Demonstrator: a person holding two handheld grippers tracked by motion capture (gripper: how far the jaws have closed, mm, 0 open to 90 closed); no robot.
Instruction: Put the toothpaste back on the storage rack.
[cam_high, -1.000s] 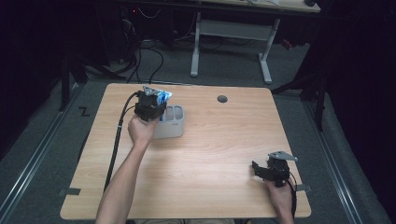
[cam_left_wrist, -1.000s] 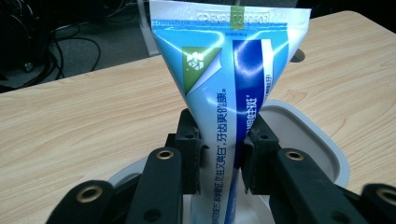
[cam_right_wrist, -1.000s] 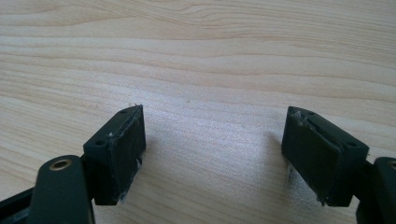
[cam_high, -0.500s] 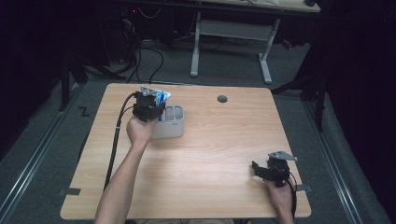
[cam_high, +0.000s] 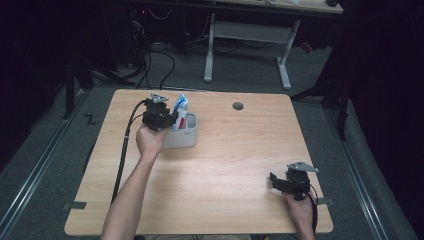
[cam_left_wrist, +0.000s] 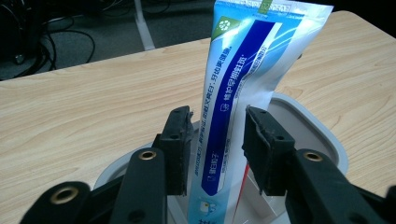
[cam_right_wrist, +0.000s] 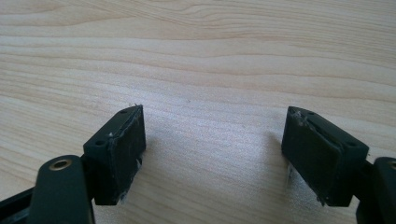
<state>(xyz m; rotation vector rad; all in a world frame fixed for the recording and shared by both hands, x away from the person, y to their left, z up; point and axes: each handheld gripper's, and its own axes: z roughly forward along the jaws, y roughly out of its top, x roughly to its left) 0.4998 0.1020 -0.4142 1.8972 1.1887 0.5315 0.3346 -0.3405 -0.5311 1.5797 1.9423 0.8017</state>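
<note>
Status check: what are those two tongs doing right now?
Left tongs astride toothpaste tube, gaps visible, tube standing in grey holder. Right tongs open, empty, over bare table. Nothing obstructing.

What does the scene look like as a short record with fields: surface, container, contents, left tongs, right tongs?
surface: wooden table
container: white holder, far left part of the table
contents: toothpaste tube, upright in the holder
left tongs: jaws either side of the tube, a gap shows on both sides
right tongs: open, low over bare wood near the front right corner
</note>
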